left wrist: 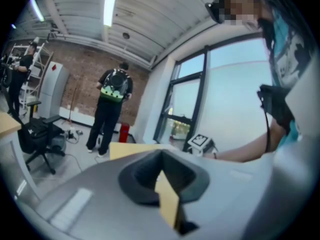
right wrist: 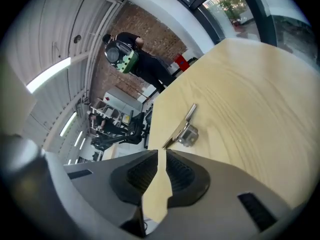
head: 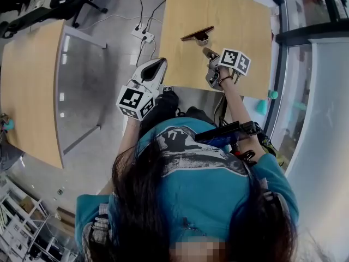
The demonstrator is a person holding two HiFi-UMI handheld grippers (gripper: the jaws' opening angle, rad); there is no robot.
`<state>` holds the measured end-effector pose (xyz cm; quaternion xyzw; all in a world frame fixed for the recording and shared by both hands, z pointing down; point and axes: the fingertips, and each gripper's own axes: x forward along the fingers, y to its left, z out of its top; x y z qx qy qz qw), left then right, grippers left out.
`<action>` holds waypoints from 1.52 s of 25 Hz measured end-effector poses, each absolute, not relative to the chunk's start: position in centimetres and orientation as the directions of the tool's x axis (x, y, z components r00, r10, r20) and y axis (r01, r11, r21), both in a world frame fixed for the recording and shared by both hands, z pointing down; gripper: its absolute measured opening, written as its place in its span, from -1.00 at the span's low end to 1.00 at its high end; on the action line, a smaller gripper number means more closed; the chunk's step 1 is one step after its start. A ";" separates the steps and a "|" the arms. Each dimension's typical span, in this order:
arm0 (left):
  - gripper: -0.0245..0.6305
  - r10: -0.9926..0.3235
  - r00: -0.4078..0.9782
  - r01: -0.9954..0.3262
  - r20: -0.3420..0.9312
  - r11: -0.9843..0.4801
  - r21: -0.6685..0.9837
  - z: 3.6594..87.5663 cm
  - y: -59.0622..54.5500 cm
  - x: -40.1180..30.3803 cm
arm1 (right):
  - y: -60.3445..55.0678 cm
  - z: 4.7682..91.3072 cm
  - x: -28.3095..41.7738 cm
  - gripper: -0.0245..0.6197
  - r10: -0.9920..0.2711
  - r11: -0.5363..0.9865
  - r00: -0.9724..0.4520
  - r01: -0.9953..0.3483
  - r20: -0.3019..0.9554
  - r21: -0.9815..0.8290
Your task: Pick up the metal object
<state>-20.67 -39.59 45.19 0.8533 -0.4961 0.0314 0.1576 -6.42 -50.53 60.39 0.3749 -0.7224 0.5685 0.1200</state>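
Note:
The metal object [head: 197, 35], a flat dark strip on a small silvery block, lies on the light wooden table [head: 218, 10] toward its middle. In the right gripper view the metal object [right wrist: 185, 129] rests on the table [right wrist: 250, 94] just ahead of the jaws. My right gripper [head: 207, 52] hovers over the table's near part, a short way from the object, shut with nothing between its fingers [right wrist: 162, 152]. Off the table's near-left corner, my left gripper [head: 162, 61] hangs over the floor, also shut and empty [left wrist: 162, 154].
A second wooden table [head: 27, 81] stands at the left, with grey floor between. A white power strip [head: 143, 35] with cables lies on the floor beside the table. A person with a backpack [left wrist: 112, 109] stands farther off, near a black office chair [left wrist: 40, 134]. Windows run along the right.

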 end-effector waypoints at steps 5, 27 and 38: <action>-0.92 -0.838 0.497 -0.862 0.227 -0.444 0.245 45.8 -41.5 -23.4 | -55.0 64.7 -6.1 -0.47 -0.384 -0.025 -0.632 -0.721 0.673 -0.692; -0.92 -0.858 0.425 -0.900 0.288 -0.366 0.238 47.2 -41.2 -26.3 | -56.1 67.2 -7.8 -0.69 -0.374 -0.188 -0.658 -0.637 0.654 -0.748; -0.92 -0.837 0.471 -0.879 0.277 -0.420 0.226 46.8 -38.4 -18.8 | -48.8 61.9 -2.6 -0.85 -0.439 -0.121 -0.691 -0.588 0.574 -0.800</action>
